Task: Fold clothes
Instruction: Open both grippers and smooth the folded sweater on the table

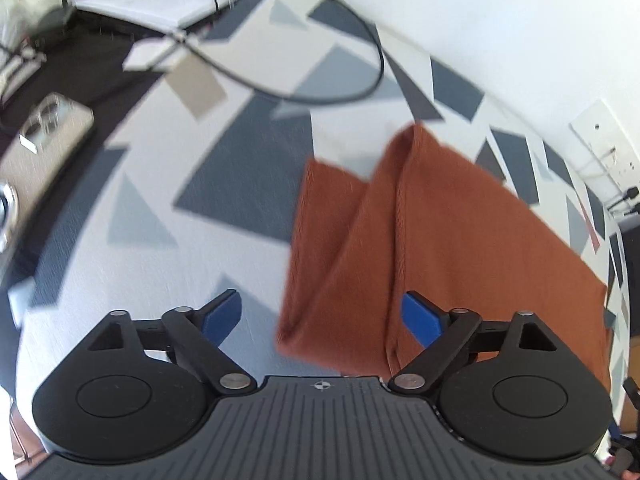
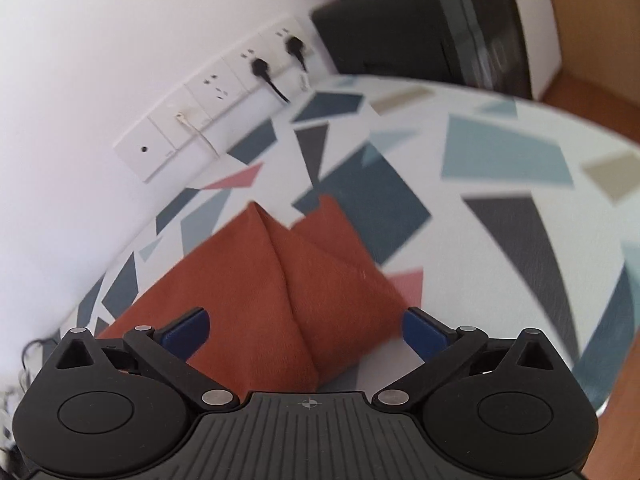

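Observation:
A rust-orange garment [image 1: 420,232] lies bunched and partly folded on a table with a grey, blue and white geometric cloth [image 1: 224,184]. In the left wrist view my left gripper [image 1: 320,316] is open, its blue pads spread wide; the garment's near edge lies between and beyond them, not gripped. In the right wrist view the same garment [image 2: 272,292] rises in two peaked folds. My right gripper [image 2: 306,330] is open, with the cloth lying between its pads, not pinched.
A black cable [image 1: 352,60] loops over the far table. A phone [image 1: 52,124] and white papers [image 1: 160,4] lie at the far left. A wall socket strip with plugs [image 2: 224,96] and a black box [image 2: 432,24] stand beyond the table's [image 2: 520,208] rounded edge.

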`<state>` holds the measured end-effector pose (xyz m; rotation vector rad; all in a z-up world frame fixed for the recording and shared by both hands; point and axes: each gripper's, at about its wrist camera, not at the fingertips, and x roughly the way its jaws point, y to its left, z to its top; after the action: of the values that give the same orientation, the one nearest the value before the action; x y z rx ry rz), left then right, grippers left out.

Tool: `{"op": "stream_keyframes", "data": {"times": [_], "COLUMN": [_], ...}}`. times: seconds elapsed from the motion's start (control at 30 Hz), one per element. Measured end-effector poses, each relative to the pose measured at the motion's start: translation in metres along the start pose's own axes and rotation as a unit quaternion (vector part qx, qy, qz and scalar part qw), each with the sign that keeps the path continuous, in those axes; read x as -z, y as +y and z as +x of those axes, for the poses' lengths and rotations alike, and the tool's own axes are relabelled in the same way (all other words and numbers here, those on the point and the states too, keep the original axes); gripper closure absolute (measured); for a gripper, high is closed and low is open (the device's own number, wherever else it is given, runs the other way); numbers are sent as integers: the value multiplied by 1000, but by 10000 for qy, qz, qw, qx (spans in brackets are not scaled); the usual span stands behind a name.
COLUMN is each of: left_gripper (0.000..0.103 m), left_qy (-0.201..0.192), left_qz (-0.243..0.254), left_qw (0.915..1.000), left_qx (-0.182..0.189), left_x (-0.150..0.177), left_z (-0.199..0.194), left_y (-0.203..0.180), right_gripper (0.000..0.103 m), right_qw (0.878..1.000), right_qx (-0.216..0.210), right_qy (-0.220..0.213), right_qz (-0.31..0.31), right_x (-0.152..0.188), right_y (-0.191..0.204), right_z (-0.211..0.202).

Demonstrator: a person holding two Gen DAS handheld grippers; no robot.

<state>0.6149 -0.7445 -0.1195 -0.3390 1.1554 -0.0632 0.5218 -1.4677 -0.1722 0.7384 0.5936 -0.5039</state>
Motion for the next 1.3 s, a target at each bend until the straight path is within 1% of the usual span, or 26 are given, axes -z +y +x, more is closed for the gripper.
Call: {"op": "stream_keyframes", "data": {"times": [0.03, 0.1, 0.13, 0.2, 0.3, 0.43, 0.53, 0.67, 0.73, 0.83, 0.9, 1.0, 1.17, 1.3], "left_gripper": [9, 8, 8, 8, 8, 3, 1, 1, 0, 0, 0, 0, 0, 0], "left_qy": [-47, 113, 199, 363, 519, 453, 444, 478, 518, 520, 547, 476, 238, 0], "left_qz": [24, 120, 149, 220, 243, 328, 351, 622, 908, 1005, 883, 905, 962, 977], "left_qw": [10000, 9999, 9997, 9990, 9983, 9983, 9983, 9964, 9932, 9920, 9930, 9932, 9935, 9938], "left_qx": [-33, 8, -46, -127, -71, -148, -146, -323, -505, -568, -561, -566, -560, -527], "left_x": [-6, -18, -21, -27, -26, -23, -23, -24, -24, -26, -28, -27, -21, -15], "left_z": [2, 16, 23, 36, 47, 51, 54, 59, 63, 66, 65, 62, 55, 52], "left_y": [0, 1, 0, -2, -7, -13, -14, -23, -31, -35, -33, -34, -35, -33], "right_gripper": [1, 1, 1, 1, 1, 1, 1, 1, 1, 1, 1, 1, 1, 1], "right_qw": [9999, 9994, 9990, 9984, 9975, 9968, 9951, 9908, 9888, 9858, 9818, 9751, 9772, 9753], "right_qx": [-33, -106, -134, -74, 45, 43, 110, 68, 50, 106, 221, 451, 597, 583], "right_qy": [19, 135, 192, 267, 406, 537, 648, 773, 850, 878, 851, 807, 732, 825], "right_qz": [-136, -303, -381, -498, -578, -584, -743, -1105, -1227, -1430, -1686, -2017, -1899, -1965], "right_x": [-4, -13, -17, -24, -30, -32, -32, -33, -34, -33, -28, -21, -20, -23], "right_y": [2, 6, 7, 9, 6, 2, 4, 13, 17, 22, 28, 37, 39, 39], "right_z": [3, 13, 18, 31, 48, 62, 72, 81, 84, 87, 88, 89, 91, 92]}}
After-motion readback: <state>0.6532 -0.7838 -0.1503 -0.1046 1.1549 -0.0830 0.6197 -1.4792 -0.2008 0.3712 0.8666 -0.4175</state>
